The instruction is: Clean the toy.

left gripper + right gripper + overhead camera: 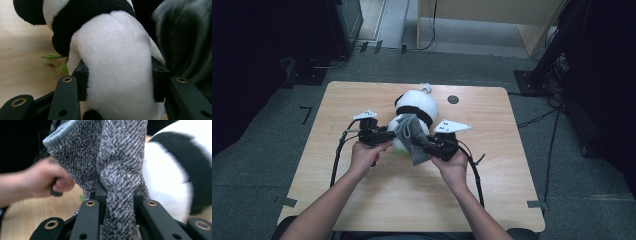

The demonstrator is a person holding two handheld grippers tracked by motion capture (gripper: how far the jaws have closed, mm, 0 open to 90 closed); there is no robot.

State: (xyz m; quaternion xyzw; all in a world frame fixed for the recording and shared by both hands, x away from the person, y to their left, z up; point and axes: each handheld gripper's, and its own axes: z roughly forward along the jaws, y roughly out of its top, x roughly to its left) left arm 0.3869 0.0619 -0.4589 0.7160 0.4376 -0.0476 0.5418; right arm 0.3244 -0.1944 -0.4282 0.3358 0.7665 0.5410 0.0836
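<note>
A black-and-white panda plush (416,107) lies on the wooden table (362,185) near its middle. My left gripper (388,135) is shut on a white limb of the panda plush (120,75), which bulges between the jaws. My right gripper (422,142) is shut on a grey knitted sock (411,135). In the right gripper view the sock (117,170) rises from the jaws with its ribbed cuff at upper left, and the panda plush (172,177) lies just behind it to the right. The sock (185,42) is a dark blur at right of the left gripper view.
A small green piece (53,56) pokes out from under the plush. A dark round hole (453,99) marks the tabletop at the back right. Black cables (337,160) trail from both grippers toward the front edge. Dark equipment stands on the floor around the table.
</note>
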